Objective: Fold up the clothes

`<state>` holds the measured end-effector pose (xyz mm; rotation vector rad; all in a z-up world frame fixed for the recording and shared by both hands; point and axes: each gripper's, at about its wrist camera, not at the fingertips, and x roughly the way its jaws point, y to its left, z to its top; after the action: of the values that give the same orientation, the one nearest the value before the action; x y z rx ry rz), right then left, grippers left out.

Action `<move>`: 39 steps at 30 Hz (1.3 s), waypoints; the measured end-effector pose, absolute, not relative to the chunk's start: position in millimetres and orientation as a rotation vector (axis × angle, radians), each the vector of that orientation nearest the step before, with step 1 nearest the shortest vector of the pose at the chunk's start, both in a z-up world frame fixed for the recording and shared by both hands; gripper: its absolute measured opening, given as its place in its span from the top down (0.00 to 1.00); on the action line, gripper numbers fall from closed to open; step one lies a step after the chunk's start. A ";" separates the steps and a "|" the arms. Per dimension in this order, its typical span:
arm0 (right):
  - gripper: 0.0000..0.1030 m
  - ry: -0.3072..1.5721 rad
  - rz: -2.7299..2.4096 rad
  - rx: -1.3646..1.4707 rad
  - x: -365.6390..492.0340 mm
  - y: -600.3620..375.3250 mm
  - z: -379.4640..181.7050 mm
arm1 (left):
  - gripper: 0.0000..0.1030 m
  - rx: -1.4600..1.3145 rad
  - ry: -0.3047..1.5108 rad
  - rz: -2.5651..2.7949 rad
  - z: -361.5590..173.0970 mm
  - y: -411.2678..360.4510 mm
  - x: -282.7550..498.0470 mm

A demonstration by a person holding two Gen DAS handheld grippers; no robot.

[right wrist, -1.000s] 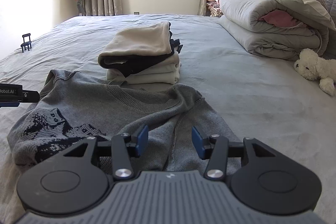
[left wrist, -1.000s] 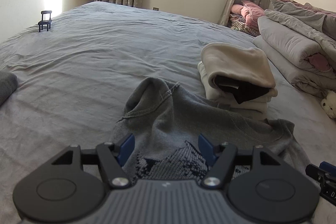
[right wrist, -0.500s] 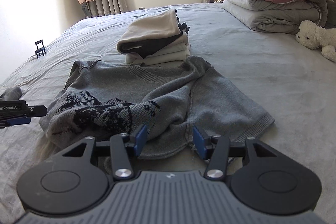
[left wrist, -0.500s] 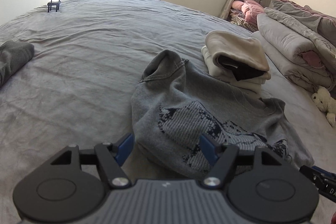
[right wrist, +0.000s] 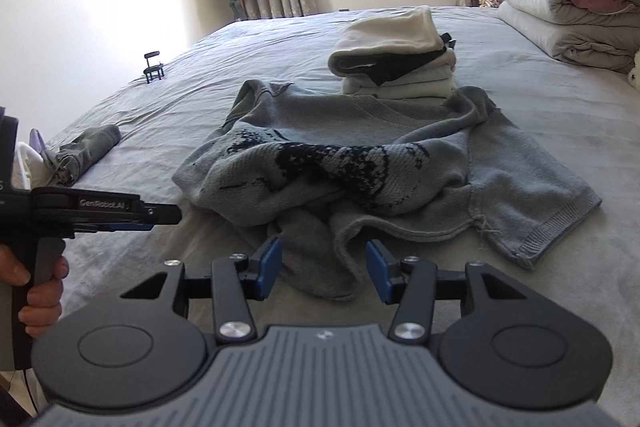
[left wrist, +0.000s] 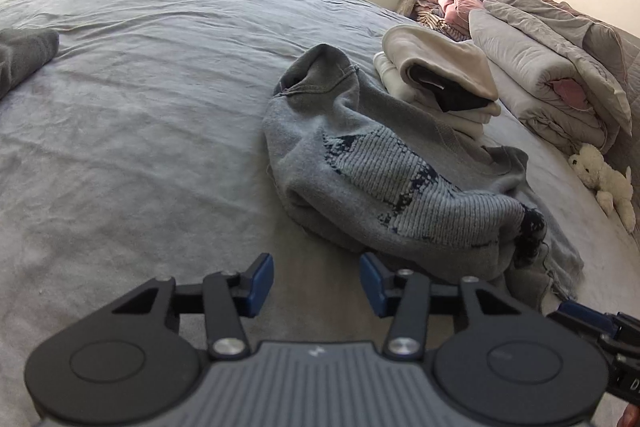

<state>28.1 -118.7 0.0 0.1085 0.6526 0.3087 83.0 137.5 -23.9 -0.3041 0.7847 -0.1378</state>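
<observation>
- Sweater first: from my left wrist view, the grey knitted sweater with the dark patterned chest panel (left wrist: 384,179) lies rumpled on the grey bed sheet (left wrist: 140,115), one end humped up, the patterned part rolled over itself, its far edge touching the stack of folded cream and black clothes (left wrist: 436,83).
- My left claw (left wrist: 316,281) is released, its blue pads spread with only bare sheet between them, just short of the sweater's near edge.
- Risk as I judge it from here: the near edge is a thick roll, so a pinch there could take several layers at once and drag the whole bundle instead of one hem.
- A pull away from the window could also tug the far edge out from against the folded stack and tip it.

- From my right wrist view, the sweater (right wrist: 400,163) is bunched in the middle, with a ribbed sleeve or hem end flat out to the right and a loose fold trailing toward me.
- My right claw (right wrist: 323,271) is likewise released, pads wide; that trailing fold lies between and just beyond them, though I cannot tell if it touches either pad.
- Closing here would likely catch a random crease, not a corner, and any fold built on it would come out skewed.
- The left tool and the hand (right wrist: 38,291) gripping it sit close at the left; both claws converging on the same bunch could collide.
- A rolled grey garment (right wrist: 84,155) lies well apart on the left, out of harm's way.
</observation>
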 end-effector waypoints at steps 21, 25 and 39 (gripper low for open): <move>0.69 0.697 0.388 -0.131 94.8 -35.6 -43.2 | 0.73 -0.361 0.727 -0.156 -46.0 124.8 120.8; 0.93 0.702 0.349 -0.123 94.3 -44.2 -40.7 | 0.86 -0.358 0.726 -0.150 -45.2 121.7 122.0; 0.94 0.677 0.329 0.035 27.4 -108.8 -0.4 | 0.91 -0.360 0.711 -0.176 -12.7 136.4 93.7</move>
<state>27.4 -108.8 -0.4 0.0354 0.6771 0.3286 93.7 136.4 -12.7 -0.3600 0.7111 -0.1759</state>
